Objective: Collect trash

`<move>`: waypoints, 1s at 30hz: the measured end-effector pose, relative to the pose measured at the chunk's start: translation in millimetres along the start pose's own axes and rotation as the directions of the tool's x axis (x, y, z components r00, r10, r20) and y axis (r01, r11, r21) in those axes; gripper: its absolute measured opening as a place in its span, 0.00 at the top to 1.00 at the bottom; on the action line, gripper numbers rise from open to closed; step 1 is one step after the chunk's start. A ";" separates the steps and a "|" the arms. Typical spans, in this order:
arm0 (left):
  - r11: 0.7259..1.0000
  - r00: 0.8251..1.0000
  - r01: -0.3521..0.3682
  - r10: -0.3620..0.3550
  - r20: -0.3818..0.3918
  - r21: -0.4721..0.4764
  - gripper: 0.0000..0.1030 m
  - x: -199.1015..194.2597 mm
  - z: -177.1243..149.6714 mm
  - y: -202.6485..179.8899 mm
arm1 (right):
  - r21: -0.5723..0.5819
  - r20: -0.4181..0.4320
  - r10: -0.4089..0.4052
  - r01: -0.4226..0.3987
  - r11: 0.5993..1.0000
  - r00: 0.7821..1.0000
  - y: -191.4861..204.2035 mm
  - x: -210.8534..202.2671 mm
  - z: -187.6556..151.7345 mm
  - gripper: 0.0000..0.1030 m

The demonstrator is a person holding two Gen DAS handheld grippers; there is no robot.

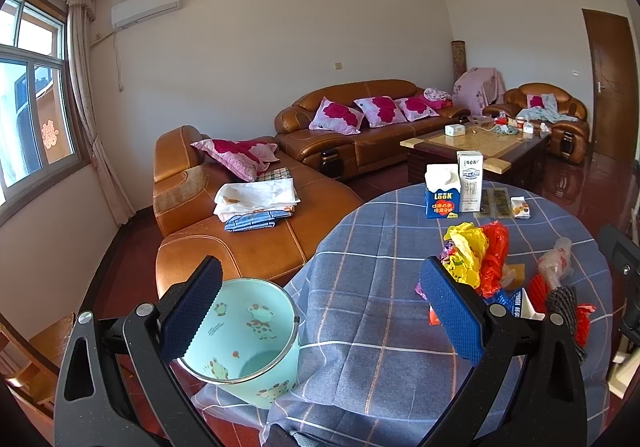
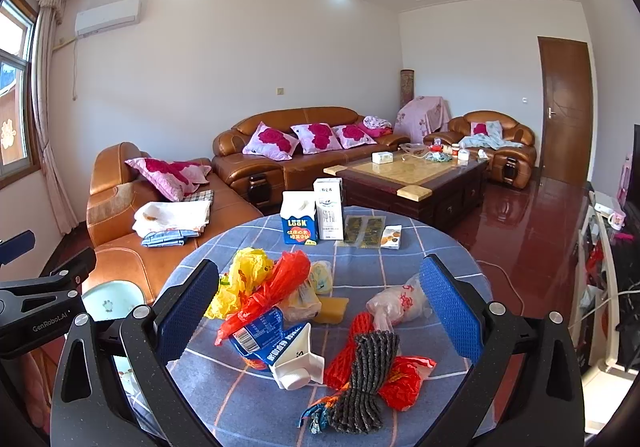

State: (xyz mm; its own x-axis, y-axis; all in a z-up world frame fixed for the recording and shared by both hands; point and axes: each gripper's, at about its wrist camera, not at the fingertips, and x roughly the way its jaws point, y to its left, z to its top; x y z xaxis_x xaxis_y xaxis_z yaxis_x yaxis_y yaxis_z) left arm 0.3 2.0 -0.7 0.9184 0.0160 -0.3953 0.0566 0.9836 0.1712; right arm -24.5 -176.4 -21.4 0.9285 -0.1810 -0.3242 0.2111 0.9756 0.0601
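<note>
A pale green cartoon-print bin (image 1: 248, 343) stands on the floor at the round table's left edge; its rim also shows in the right wrist view (image 2: 110, 297). My left gripper (image 1: 320, 307) is open and empty, its left finger above the bin. A trash pile lies on the blue checked tablecloth (image 2: 400, 251): yellow bag (image 2: 244, 279), red bag (image 2: 276, 287), crushed blue carton with white cap (image 2: 276, 347), clear bag (image 2: 396, 301), red net (image 2: 352, 347), grey rag (image 2: 364, 379). My right gripper (image 2: 320, 311) is open and empty, hovering over the pile.
Two upright cartons (image 2: 314, 215) and snack packets (image 2: 374, 233) stand at the table's far side. A leather sofa (image 2: 168, 207) with cushions and folded cloths is left. A coffee table (image 2: 412, 175) is behind. A wooden chair (image 1: 36, 359) is near left.
</note>
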 end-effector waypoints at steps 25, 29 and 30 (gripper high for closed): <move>1.000 1.000 -0.006 0.006 0.004 -0.007 0.06 -2.0 1.8 1.4 | 0.010 0.010 0.006 -0.007 1.000 1.000 0.0 -3.3 0.7 0.04; 1.000 1.000 -0.007 0.007 0.004 -0.006 0.06 -2.1 1.7 1.5 | 0.010 0.008 0.008 -0.008 1.000 1.000 0.4 -3.4 0.8 0.04; 1.000 1.000 -0.005 0.005 0.004 -0.008 0.06 -2.1 1.5 1.7 | 0.011 0.008 0.007 -0.008 1.000 1.000 0.5 -3.5 0.5 0.04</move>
State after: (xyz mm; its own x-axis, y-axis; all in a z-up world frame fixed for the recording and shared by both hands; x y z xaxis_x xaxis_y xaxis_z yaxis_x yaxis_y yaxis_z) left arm -0.9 3.4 1.8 0.9204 0.0204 -0.3906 0.0487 0.9849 0.1662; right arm -27.5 -175.3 -19.8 0.9325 -0.1747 -0.3162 0.2074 0.9756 0.0725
